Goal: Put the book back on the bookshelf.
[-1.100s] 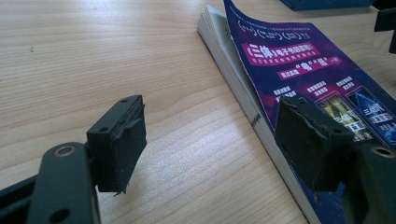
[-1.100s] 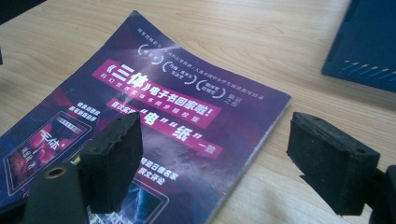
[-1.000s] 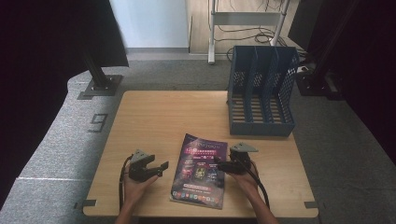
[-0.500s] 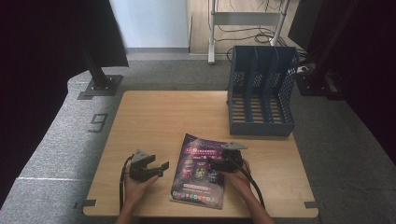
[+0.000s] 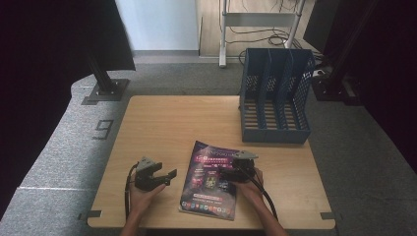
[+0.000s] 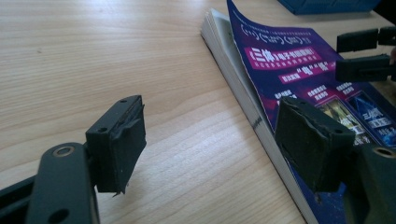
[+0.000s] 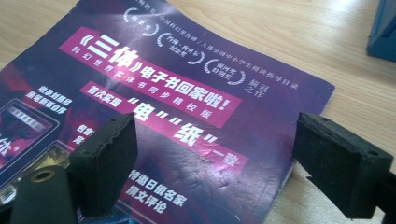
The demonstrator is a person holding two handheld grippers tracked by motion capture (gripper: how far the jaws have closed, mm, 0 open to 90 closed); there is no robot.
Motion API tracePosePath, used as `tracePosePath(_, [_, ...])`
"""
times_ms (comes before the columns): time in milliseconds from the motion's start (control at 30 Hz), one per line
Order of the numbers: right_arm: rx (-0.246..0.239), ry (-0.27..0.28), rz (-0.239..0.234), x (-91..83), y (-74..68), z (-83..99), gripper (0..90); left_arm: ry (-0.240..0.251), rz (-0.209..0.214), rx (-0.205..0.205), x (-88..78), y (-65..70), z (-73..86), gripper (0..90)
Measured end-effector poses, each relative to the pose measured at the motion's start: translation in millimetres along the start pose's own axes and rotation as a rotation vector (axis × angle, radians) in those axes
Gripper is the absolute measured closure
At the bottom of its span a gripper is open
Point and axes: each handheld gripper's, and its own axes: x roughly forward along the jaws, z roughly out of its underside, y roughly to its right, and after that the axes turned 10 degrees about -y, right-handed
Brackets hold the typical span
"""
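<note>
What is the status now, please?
Both claws open: left claw beside the book, right claw over its cover, jaws just opened wider, nothing between. Book flat on table. File rack beyond; path clear.

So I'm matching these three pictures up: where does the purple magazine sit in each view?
High view: the purple magazine lies flat at the near centre of the table, below the blue file rack.
Left gripper view: it is at the right, cover curling up off the pages.
Right gripper view: it spreads across the left and centre.
Shared landmark: the pink title banner on its cover.
</note>
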Motion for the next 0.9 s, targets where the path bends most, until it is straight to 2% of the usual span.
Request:
tracePosePath(67, [0.001, 0.003, 0.008, 0.0, 0.0, 0.3, 13.7, 0.002, -0.002, -0.003, -0.8, -0.9, 0.0, 24.8])
tracePosePath(100, [-0.001, 0.001, 0.029, 1.1, 0.3, 1.2, 13.5, 0.004, -0.005, -0.006, -1.3, -1.7, 0.0, 24.9])
tracePosePath(400, [0.038, -0.027, 0.01, 4.6, 4.8, 2.4, 12.9, -0.003, -0.007, -0.002, -0.2, -1.0, 0.0, 24.8])
tracePosePath(633, [0.036, -0.028, 0.01, 4.5, 5.0, 2.6, 13.1, 0.005, -0.013, -0.016, -4.8, -5.5, 0.0, 24.9])
tracePosePath(800, [0.032, -0.029, 0.011, 4.6, 5.0, 2.6, 13.1, 0.003, -0.007, -0.014, -3.8, -3.0, -1.4, 25.0])
tracePosePath(900, [0.034, -0.027, 0.011, 3.7, 4.7, 3.5, 14.2, 0.001, 0.009, -0.011, -0.1, 4.3, -3.1, 25.1])
